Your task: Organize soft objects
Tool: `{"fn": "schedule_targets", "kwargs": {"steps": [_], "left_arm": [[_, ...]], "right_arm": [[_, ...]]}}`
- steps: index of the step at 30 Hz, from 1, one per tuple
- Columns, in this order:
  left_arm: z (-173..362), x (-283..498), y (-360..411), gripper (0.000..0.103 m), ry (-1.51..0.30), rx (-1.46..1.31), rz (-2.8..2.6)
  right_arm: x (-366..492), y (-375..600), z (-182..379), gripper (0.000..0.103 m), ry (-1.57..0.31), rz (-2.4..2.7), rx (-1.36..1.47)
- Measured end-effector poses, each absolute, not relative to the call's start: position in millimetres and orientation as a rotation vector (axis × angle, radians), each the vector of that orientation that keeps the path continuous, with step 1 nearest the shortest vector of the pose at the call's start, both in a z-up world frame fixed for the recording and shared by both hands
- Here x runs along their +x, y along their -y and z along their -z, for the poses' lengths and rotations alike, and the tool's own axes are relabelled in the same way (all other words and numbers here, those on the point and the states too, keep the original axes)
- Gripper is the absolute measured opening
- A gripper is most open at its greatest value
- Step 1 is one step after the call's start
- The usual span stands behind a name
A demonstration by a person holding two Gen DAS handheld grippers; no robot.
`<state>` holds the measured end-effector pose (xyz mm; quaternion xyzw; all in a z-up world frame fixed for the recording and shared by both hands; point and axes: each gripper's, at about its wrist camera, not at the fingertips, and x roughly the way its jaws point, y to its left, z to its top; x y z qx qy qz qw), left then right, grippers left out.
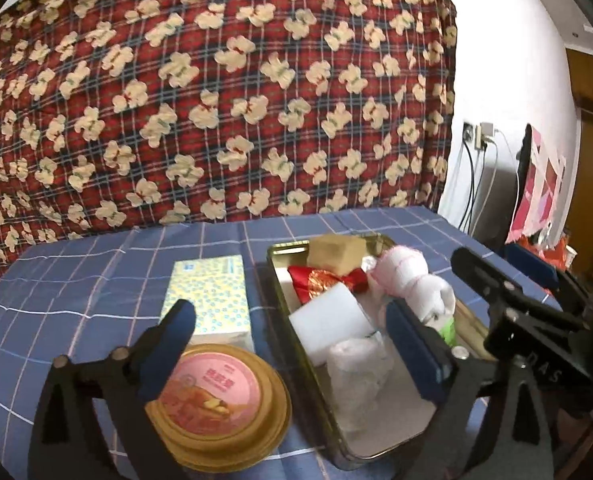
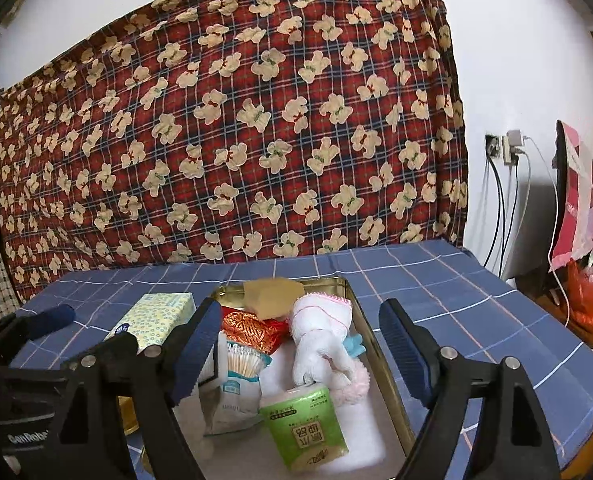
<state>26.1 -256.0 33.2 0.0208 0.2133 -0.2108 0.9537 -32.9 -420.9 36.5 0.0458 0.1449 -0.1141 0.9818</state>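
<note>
Green tissue pack [image 2: 306, 426] sits between my right gripper [image 2: 302, 350]'s spread, empty fingers in the tin [image 2: 380, 344]; my left gripper [image 1: 292, 344], equally open, straddles its rim, so closing might snag the cotton-swab bag [image 2: 236, 384]

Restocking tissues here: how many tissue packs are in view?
2. The patterned tissue box lies on the blue cloth left of the tin; the green tissue pack stands inside it, near front. Others may be hidden.

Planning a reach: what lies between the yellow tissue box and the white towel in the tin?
In the right wrist view, the tin's left wall and a red-gold brocade pouch lie between the tissue box and towel.
</note>
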Motion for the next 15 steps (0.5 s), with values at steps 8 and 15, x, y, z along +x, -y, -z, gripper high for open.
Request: {"fn": "schedule_targets", "kwargs": {"steps": [8, 15], "left_arm": [[-34.9, 23.8, 251.5, 0.102, -0.418, 0.030, 0.427], [-34.6, 23.3, 247.2, 0.102, -0.415, 0.019, 0.425]], "right_arm": [[-36.9, 416.5, -37.1, 0.086, -0.279, 0.240, 0.075], [-39.8, 415.1, -37.0, 0.086, -0.275, 0.238, 0.068]]}}
